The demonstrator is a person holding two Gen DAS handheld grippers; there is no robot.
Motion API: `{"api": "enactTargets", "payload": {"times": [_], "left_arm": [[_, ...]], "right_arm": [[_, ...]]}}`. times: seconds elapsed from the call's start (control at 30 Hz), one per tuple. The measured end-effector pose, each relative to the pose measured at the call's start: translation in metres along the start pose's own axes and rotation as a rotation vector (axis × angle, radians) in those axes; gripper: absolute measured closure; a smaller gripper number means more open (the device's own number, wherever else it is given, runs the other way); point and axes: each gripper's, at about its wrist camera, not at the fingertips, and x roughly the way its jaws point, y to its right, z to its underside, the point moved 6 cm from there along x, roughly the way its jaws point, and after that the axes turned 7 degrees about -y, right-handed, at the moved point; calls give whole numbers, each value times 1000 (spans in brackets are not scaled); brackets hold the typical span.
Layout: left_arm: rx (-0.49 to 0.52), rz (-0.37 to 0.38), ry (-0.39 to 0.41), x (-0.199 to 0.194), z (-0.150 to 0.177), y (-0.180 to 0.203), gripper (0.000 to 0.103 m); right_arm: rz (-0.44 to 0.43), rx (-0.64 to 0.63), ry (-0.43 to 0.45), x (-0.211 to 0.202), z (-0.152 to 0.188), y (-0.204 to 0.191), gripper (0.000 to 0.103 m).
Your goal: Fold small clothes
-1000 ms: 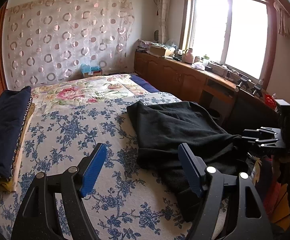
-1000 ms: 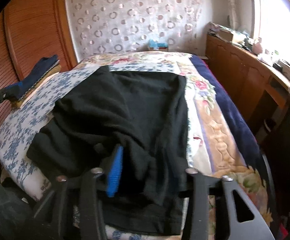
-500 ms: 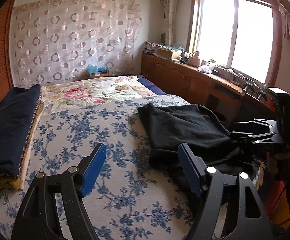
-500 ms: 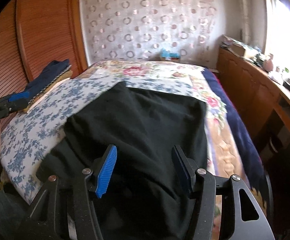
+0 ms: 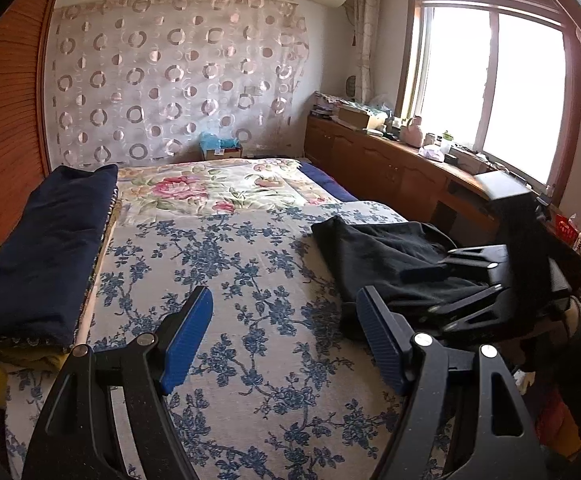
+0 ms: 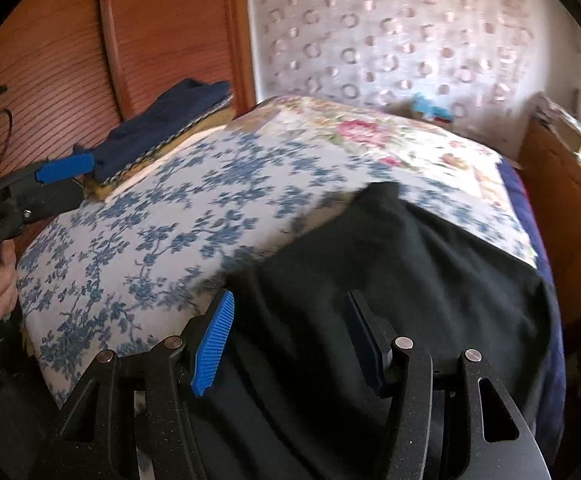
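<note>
The black garment (image 5: 386,256) lay crumpled on the blue-flowered bedspread (image 5: 226,264) at the right of the left wrist view, its near edge just behind the right-hand blue pad; the left gripper (image 5: 286,336) stood at the bottom of that frame with its jaws wide apart and only bedspread between them, nothing held; the garment was beside those jaws, not in them. In the right wrist view the same garment (image 6: 410,264) filled the lower right of the frame, spread under and beyond the right gripper (image 6: 288,338); its jaws had just been opening and stood about half apart, the cloth seen between and below the pads, neither pad pressing on it as far as the blurred frame shows. A folded dark blue blanket (image 5: 46,232) lay along the left edge of the bed; a window (image 5: 494,88) lit the upper right.
</note>
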Motion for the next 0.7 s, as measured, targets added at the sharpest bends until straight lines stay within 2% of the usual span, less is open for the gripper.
{"api": "enactTargets", "payload": {"times": [0.23,0.33,0.5,0.7], "left_arm": [[-12,-4,-5,1,4,-8,28],[-13,-2,-6,1,4,-9,28],[-12,0,-6,1,5,-9,28],[-9,1,-6,1,5,-8,28]], "right_arm": [[-11,-76,-103,44,-13,-13,44],[10,-107,-130,59,-17,-20,44],[31,-123,-126,72,-19,-26,44],[58,-141,-115,66,-14,-31,44]]}}
